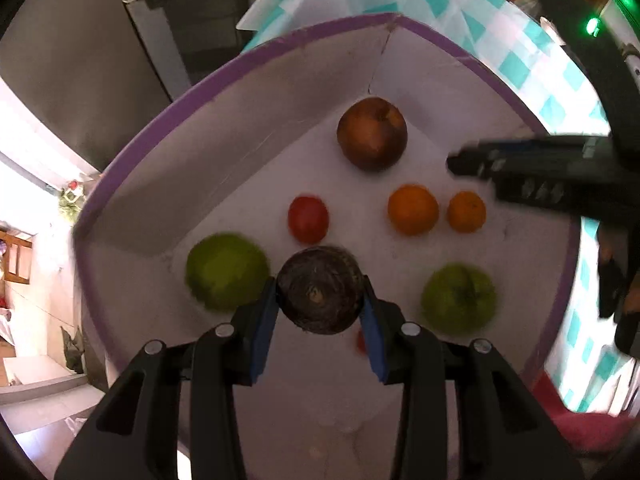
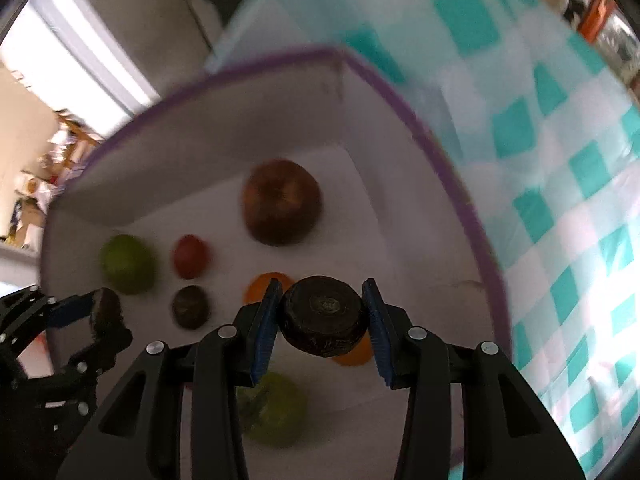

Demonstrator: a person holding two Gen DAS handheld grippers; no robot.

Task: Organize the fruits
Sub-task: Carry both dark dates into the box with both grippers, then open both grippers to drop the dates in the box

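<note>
Left gripper (image 1: 320, 300) is clamped on a dark round fruit (image 1: 320, 290), held above the floor of the white box (image 1: 224, 120) with the purple rim — pads sit on its left and right flanks, stem scar facing the camera.

Going left to right across the box floor in the left wrist view: a green fruit (image 1: 226, 270) near the left wall, a red fruit (image 1: 308, 218), a big brownish-red fruit (image 1: 372, 134) toward the far corner, two oranges (image 1: 413, 210) side by side and almost touching, then a second green fruit (image 1: 458, 300). All well apart except the orange pair. The right wrist view also shows a small dark fruit (image 2: 190, 306) on the floor near the red one.

Right gripper (image 2: 324, 316) is closed on its own dark fruit (image 2: 324, 316), same flank grip, hovering over the oranges.

Handling, my read: the dark fruits look firm-skinned, rough and light, so little slip risk. Both grips are across the widest part, which is right. If ripe inside, hard squeeze would bruise, so keep it moderate. Round fruit will roll on that smooth floor; lower to contact before opening.

Box sits on a teal-checked cloth (image 2: 560, 160).
</note>
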